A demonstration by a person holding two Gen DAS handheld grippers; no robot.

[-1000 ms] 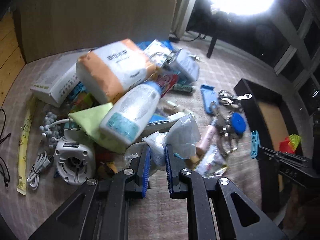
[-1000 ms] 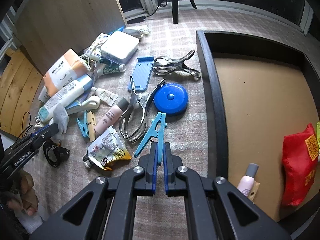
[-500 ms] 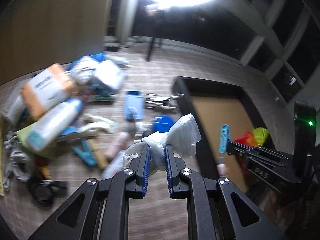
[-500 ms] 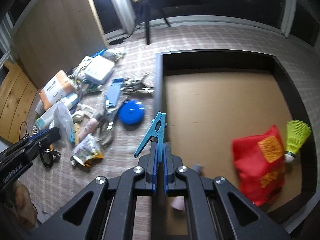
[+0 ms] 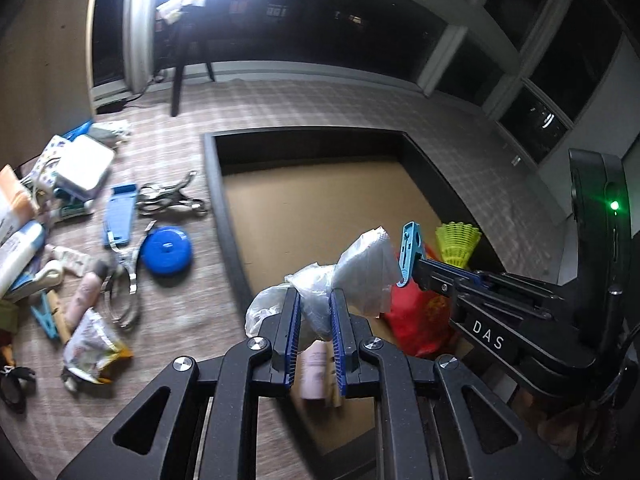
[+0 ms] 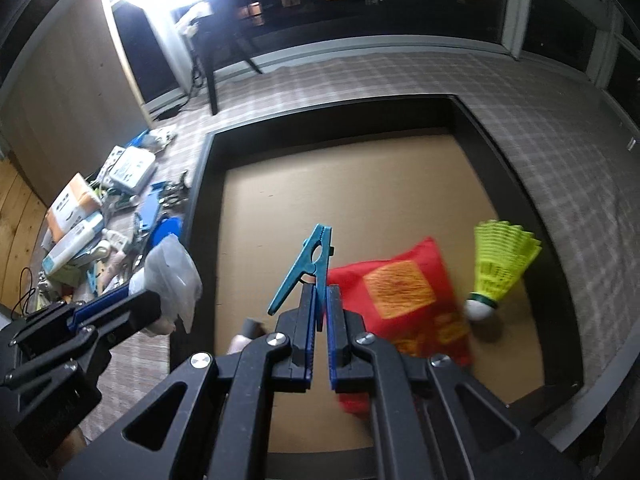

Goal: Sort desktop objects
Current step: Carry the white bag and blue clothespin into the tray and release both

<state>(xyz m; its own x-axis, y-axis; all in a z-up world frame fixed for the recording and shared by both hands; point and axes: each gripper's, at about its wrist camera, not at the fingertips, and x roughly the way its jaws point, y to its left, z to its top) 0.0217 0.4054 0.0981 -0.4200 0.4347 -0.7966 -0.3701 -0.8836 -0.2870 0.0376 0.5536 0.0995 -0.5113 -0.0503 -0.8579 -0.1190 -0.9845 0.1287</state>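
My left gripper is shut on a crumpled clear plastic bag, held in the air over the near left edge of the black tray. My right gripper is shut on a blue clothespin, which sticks up over the tray's brown floor. In the left wrist view the right gripper with the clothespin hangs just right of the bag. In the right wrist view the left gripper and the bag are at the left. A red pouch, a yellow shuttlecock and a pink tube lie in the tray.
Left of the tray, on the checked cloth, lie a blue tape measure, metal clips, a blue holder, a foil sachet, a white box and bottles. A dark table leg stands at the back.
Both grippers have swung right from above the clutter to above the black tray, keeping the bag and the clothespin in their grip. The pile has slid to the left of both views.
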